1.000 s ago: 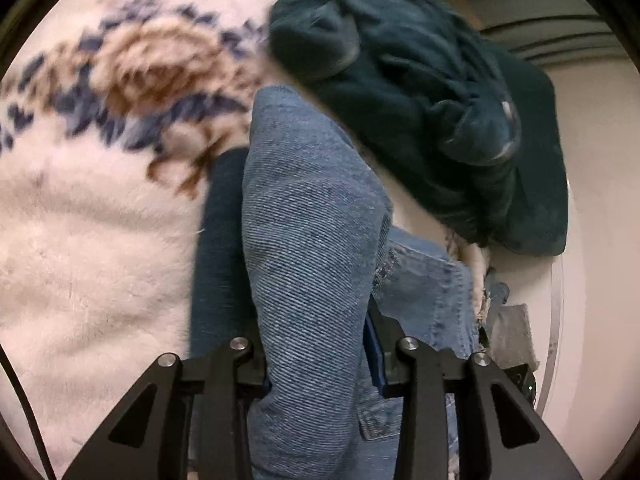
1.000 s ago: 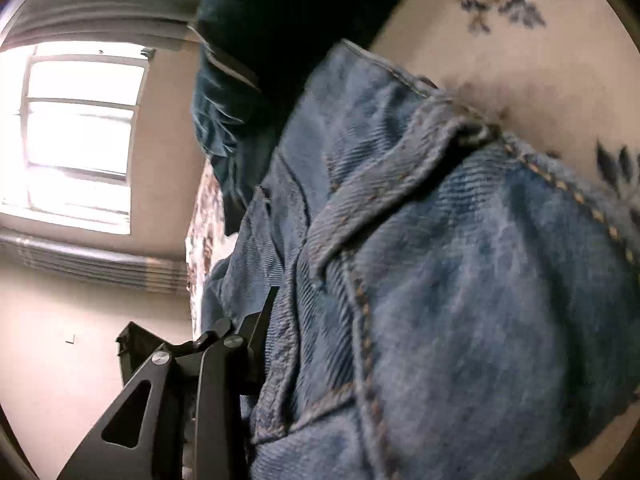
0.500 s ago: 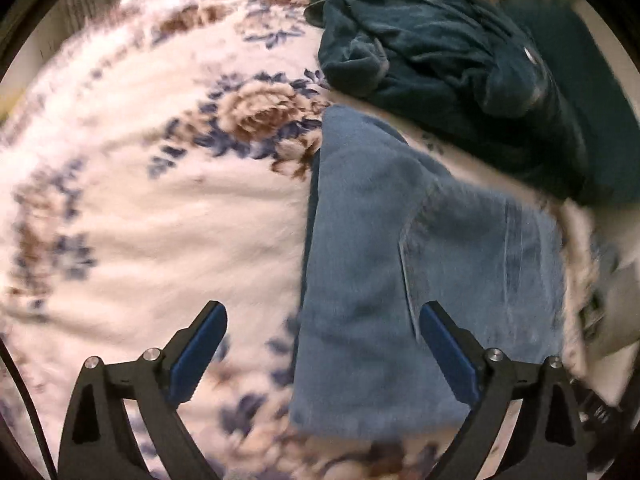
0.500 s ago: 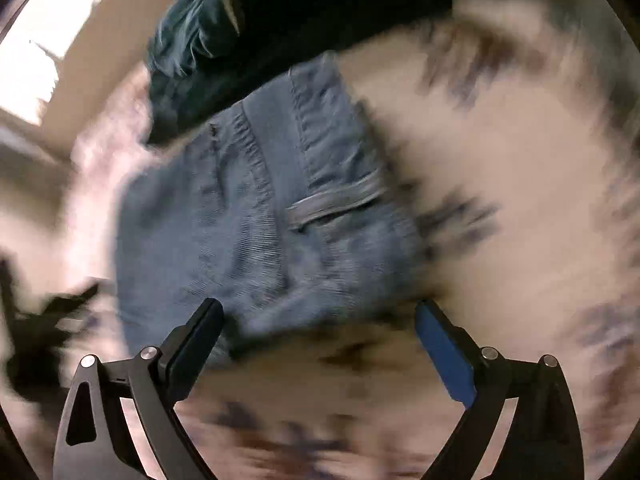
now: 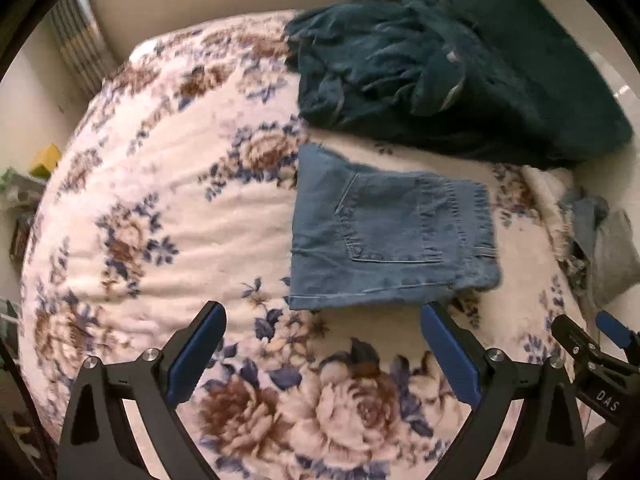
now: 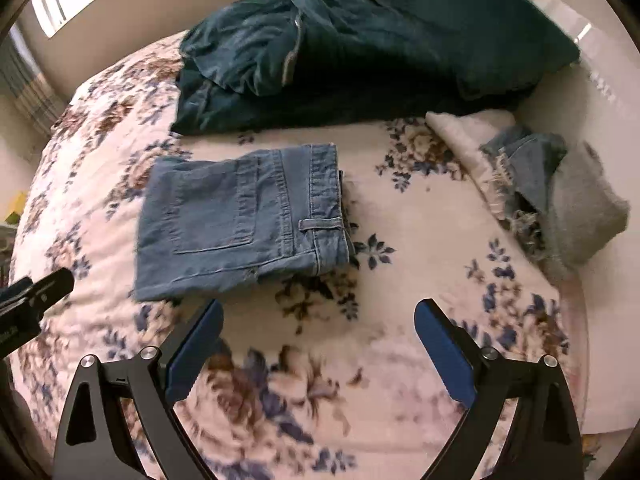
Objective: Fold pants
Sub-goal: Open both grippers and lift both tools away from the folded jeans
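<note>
Beneath both of your grippers spreads the biggest thing in view, a white fleece blanket (image 5: 168,208) printed with brown roses and blue leaves, covering the bed from edge to edge. At its far side lies a heap of dark teal clothes (image 5: 448,80), rumpled and piled up, with a pale strip of trim showing in the folds; in the right wrist view the same heap (image 6: 340,52) fills the top of the frame, and its near edge lies close to the jeans without clearly touching them.

The jeans (image 5: 384,236) lie flat on the blanket, folded into a compact rectangle, back pocket facing up. From the right wrist view you see them (image 6: 240,220) to the left of centre, the waistband and one belt loop on their right edge, layers of denim stacked beneath. Neither gripper touches them.

Off at the right edge of the bed sits a smaller bundle: a scrap of frayed denim (image 6: 528,168) lying against a grey cloth (image 6: 584,208).

Your left gripper (image 5: 320,352) hangs above the blanket just short of the jeans' near edge, its blue-padded fingers spread wide with nothing between them. Your right gripper (image 6: 318,344) hangs likewise over bare blanket, to the right of the jeans' near corner, fingers wide apart and empty. Each gripper's black frame pokes into the other's view at the side.
</note>
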Available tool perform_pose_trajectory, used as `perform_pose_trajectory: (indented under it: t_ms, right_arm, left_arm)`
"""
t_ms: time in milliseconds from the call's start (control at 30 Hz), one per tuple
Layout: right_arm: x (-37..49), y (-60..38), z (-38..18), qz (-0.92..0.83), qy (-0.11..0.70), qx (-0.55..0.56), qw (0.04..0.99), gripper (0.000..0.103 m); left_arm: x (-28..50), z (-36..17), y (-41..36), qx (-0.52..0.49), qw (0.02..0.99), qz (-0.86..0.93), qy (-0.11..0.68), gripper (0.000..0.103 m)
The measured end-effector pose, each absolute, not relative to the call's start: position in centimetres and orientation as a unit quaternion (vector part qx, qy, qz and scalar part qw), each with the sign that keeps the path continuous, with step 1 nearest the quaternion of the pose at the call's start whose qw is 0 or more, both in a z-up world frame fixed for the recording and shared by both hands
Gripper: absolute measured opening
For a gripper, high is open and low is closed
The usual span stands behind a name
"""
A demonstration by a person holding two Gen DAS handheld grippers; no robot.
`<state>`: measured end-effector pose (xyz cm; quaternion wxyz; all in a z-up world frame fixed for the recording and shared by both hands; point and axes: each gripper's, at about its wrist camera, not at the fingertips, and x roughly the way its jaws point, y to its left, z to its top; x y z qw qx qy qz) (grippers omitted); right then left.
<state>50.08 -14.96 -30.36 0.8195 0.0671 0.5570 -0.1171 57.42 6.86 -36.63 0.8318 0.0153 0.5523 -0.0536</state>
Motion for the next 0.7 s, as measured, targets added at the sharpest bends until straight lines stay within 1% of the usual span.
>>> perform_pose_trajectory:
  t_ms: [33, 233, 367, 500, 700]
  right_arm:
    - [49.5, -14.9, -29.3, -0.116, 0.554, 0.066, 0.822, 0.098]
    - [44.5, -13.3, -18.6, -0.106, 0.52, 0.052, 0.846, 0.098]
    - [40.5, -12.4, -11.4, -0.1, 0.5, 0.052, 0.859, 0.098]
    - [36.9, -11.6, -6.0, -0.097, 0.479, 0.043, 0.872, 0.098]
    - [31.7, -10.6, -0.1, -0.083, 0.462, 0.042, 0.882, 0.098]
  left_arm:
    - [56.7, -35.2, 6.8, 0.022, 0.837, -0.052, 0.544, 0.099]
    - [51.5, -26.3, 6.9, 0.02, 0.85, -0.065, 0.522, 0.099]
    - [48.0, -21.7, 6.9, 0.032, 0.858, -0.063, 0.508, 0.099]
    - [44.6, -17.1, 7.1, 0.036, 0.872, -0.065, 0.484, 0.099]
    - [40.2, -11.4, 7.6, 0.04, 0.891, -0.068, 0.448, 0.099]
